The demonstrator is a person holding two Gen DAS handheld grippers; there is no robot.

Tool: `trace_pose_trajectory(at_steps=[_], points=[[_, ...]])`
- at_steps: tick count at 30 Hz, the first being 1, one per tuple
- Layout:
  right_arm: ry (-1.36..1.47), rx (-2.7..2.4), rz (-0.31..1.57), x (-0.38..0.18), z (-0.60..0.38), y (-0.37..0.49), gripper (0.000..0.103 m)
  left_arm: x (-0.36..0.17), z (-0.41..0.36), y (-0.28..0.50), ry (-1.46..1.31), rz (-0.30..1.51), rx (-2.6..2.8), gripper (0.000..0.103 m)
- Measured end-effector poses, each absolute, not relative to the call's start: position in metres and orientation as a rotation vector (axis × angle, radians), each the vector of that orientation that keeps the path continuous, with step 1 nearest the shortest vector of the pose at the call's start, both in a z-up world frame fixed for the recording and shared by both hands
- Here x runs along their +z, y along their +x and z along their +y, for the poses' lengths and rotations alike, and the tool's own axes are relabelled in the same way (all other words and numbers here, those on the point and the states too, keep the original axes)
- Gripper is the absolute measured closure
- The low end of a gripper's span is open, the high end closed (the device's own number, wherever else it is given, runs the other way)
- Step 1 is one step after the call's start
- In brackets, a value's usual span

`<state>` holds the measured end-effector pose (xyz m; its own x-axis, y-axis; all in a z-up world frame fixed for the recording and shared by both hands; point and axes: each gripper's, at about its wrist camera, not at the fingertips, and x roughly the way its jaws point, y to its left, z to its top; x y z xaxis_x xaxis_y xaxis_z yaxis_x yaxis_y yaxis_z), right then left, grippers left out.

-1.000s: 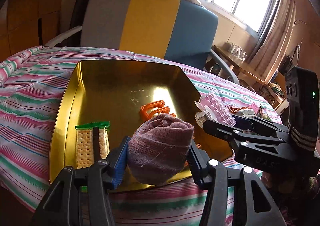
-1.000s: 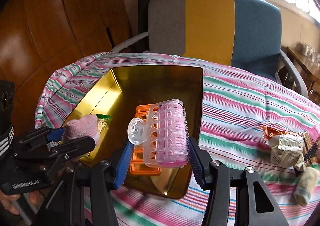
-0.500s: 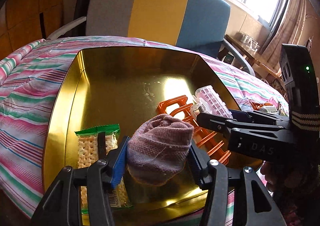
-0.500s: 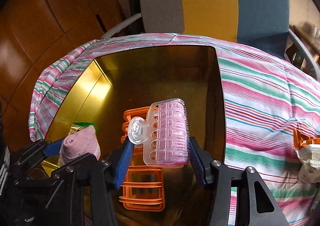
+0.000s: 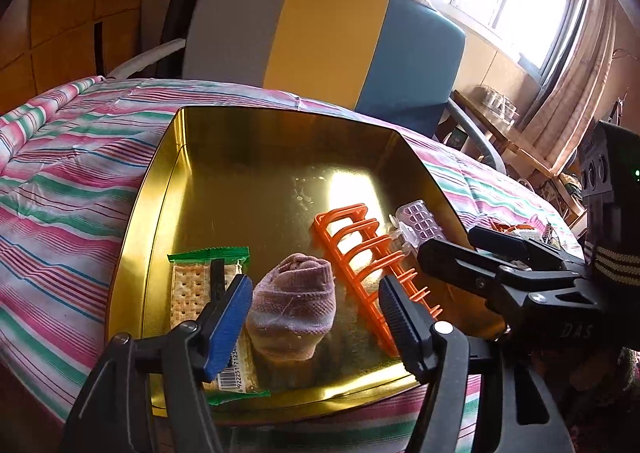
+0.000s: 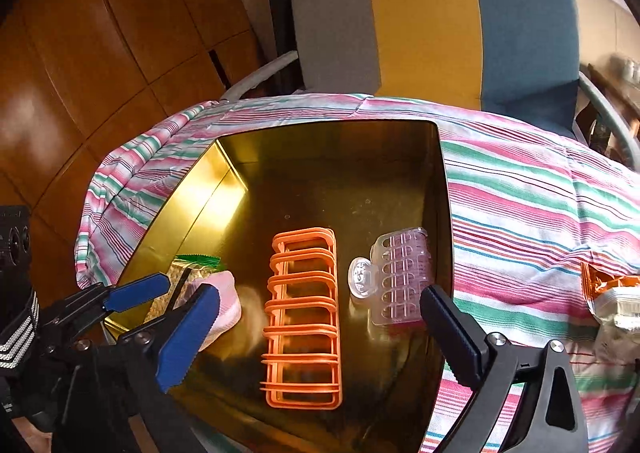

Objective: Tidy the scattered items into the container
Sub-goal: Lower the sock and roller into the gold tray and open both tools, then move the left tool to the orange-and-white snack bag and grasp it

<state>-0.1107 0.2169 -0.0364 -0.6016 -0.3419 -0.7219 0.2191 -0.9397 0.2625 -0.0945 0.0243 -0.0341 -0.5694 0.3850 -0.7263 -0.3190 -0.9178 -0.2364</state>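
A gold metal tray (image 5: 160,189) (image 6: 224,173) lies on the striped cloth. My left gripper (image 5: 314,315) is open, its jaws wide on either side of a rolled pink sock (image 5: 292,309) (image 6: 226,295) resting in the tray. My right gripper (image 6: 320,327) is open above the tray. A clear pink hair clip (image 6: 394,277) (image 5: 416,223) lies free in the tray by its right wall. An orange plastic rack (image 6: 304,313) (image 5: 368,257) and a cracker packet (image 5: 192,285) (image 6: 180,279) also lie in the tray.
The tray sits on a bed with a pink, green and white striped cover (image 6: 540,205). Snack packets (image 6: 612,297) lie on the cover to the right. A grey, yellow and blue chair (image 5: 332,37) stands behind. Wooden panels (image 6: 100,53) are at left.
Both grippers have moved over the tray and opened. The sock and the hair clip, held before, now rest inside the tray.
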Motion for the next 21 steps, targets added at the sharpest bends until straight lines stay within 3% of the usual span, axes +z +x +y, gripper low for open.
trace_pose_trajectory(at_steps=[10, 18, 21], points=[[1.158, -2.692, -0.344, -0.024, 0.287, -0.043, 0.000, -0.002, 0.063, -0.043, -1.019, -0.067, 2.340, 0.032], [1.475, -2.828, -0.561, -0.082, 0.384, 0.019, 0.000, -0.014, 0.130, -0.005, -1.037, 0.073, 2.147, 0.032], [1.447, -2.897, -0.525, -0.091, 0.399, 0.045, 0.000, -0.019, 0.154, 0.004, -1.053, 0.116, 2.087, 0.032]])
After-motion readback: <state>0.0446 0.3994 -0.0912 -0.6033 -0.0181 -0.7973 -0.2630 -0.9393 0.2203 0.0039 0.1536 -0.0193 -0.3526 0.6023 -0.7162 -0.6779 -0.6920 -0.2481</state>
